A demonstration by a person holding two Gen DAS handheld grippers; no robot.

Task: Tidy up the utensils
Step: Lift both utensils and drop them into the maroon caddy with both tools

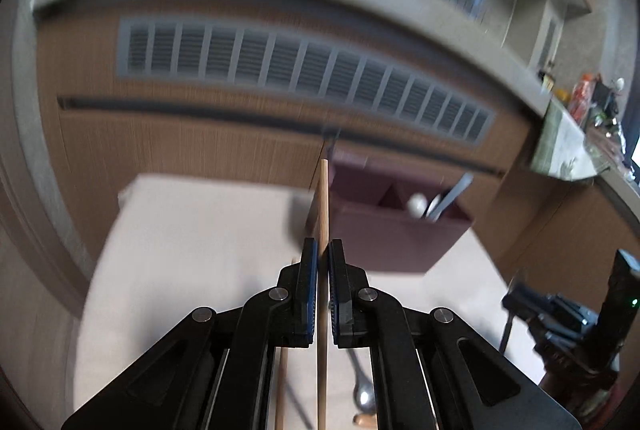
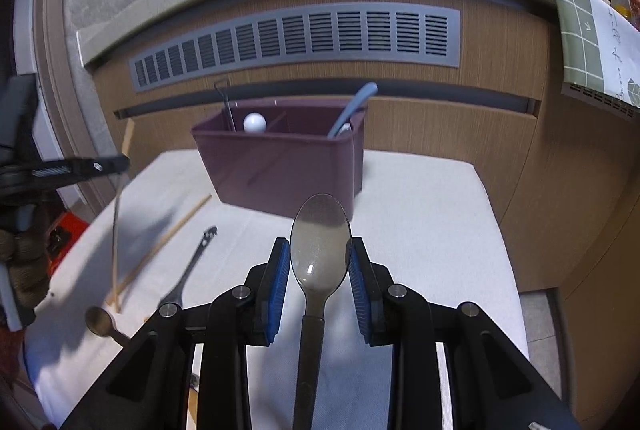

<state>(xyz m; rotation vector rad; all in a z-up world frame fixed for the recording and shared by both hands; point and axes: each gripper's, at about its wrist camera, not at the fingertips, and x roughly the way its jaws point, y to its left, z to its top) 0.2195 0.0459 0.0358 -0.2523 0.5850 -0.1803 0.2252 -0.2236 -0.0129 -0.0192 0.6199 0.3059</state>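
Note:
In the left wrist view my left gripper [image 1: 323, 250] is shut on a thin wooden chopstick [image 1: 323, 198] that stands upright between the pads, its top end in front of the maroon utensil holder [image 1: 400, 234]. The right wrist view shows that left gripper [image 2: 100, 164] at the left, with the chopstick [image 2: 116, 230] hanging below it over the table. My right gripper [image 2: 320, 242] is shut on the bowl of a dark metal spoon [image 2: 320, 230], whose handle runs back under the fingers. It faces the holder [image 2: 280, 166].
The holder has a white ball-ended utensil [image 2: 254, 122], a pale blue handle [image 2: 356, 106] and a black wire tool [image 2: 226, 106]. On the white tabletop [image 2: 420, 230] lie a second chopstick [image 2: 168, 238], a black utensil [image 2: 192, 262] and a small spoon [image 2: 99, 320]. A wooden cabinet with a vent [image 2: 296, 34] stands behind.

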